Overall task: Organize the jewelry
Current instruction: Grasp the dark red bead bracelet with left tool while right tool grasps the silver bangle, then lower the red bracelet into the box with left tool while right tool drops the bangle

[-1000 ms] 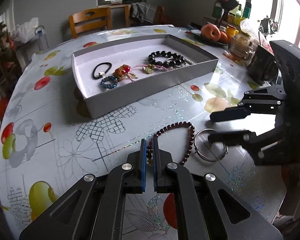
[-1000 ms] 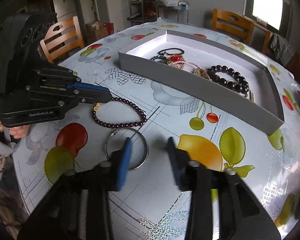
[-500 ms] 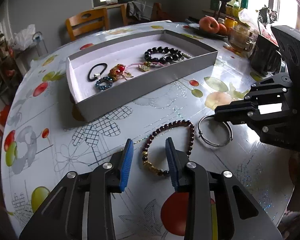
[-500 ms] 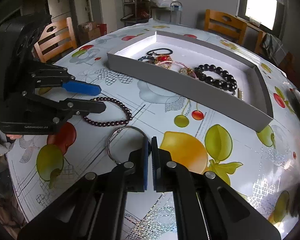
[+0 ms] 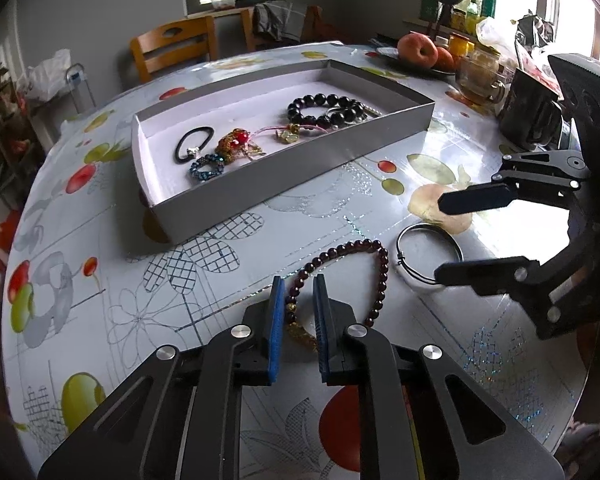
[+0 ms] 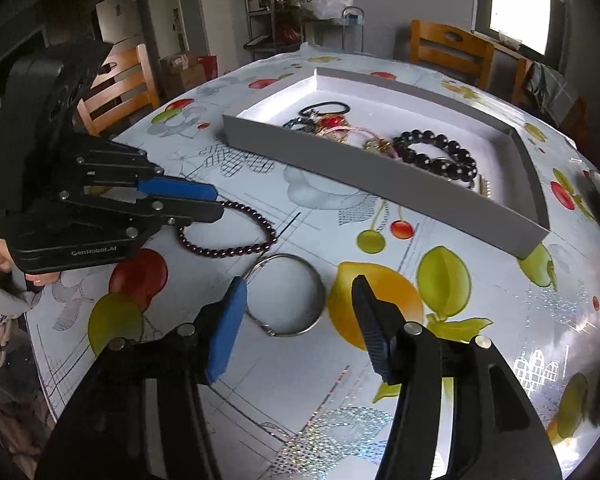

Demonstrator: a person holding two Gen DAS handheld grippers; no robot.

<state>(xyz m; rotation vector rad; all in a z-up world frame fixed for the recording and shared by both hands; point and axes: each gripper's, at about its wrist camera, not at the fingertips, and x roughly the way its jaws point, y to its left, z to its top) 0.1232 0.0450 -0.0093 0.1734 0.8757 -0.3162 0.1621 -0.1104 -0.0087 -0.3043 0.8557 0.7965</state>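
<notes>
On the round table's fruit-printed cloth (image 5: 100, 264) lie two loose pieces just beside each other: a dark red beaded bracelet (image 5: 364, 264), a loop of small glossy garnet-coloured beads with a few gold ones at one end, and a thin silver bangle (image 6: 286, 296), a plain wire ring with a small twisted join. The left gripper (image 5: 298, 292) is closing, its blue pads set narrowly either side of the bracelet's gold-bead end but not visibly pressing on it. The right gripper (image 6: 300, 300) is opening, its jaws wide and straddling the bangle without touching it. Farther back stands a shallow grey tray (image 5: 300, 168) with a white floor, holding a black hair tie (image 5: 194, 144), a blue beaded ring-shaped piece (image 5: 207, 167), a red-and-gold charm (image 5: 236, 145) and a bracelet of large black beads (image 5: 324, 110).
</notes>
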